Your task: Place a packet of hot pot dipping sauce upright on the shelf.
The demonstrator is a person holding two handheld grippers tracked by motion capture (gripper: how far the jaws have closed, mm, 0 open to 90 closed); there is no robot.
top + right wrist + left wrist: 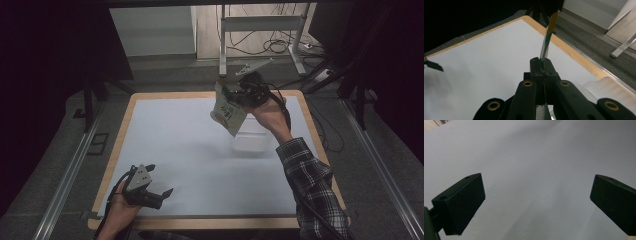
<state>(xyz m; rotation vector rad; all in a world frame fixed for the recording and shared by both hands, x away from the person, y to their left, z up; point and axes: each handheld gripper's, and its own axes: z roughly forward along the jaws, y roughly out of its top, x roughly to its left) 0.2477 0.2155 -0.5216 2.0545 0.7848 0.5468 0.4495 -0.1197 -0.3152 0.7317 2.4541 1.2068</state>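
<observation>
Work in hand: the right tongs (239,96) hold a flat printed packet (227,114) in the air over the far right part of the tabletop (170,145), above a clear plastic container (250,141).
Right tongs: jaws closed tight on the packet's edge; in the right gripper view the packet (548,35) rises edge-on from between them, thin and upright.
Left tongs: resting near the front left corner of the tabletop (150,192), jaws wide apart with nothing between them; the left gripper view looks across the bare white surface.
Packet position: tilted, its lower corner pointing down toward the container, not touching it as far as I can tell.
Container: stands on the white sheet just under the right hand, well apart from the left tongs; whether it has a lid on is hard to make out.
Doing it well: judged from this, keep the grip firm on the thin edge, line the lower corner over the container's opening, lower steadily, and release only once the packet is inside.
Risk: a thin packet may twist or slip sideways.
</observation>
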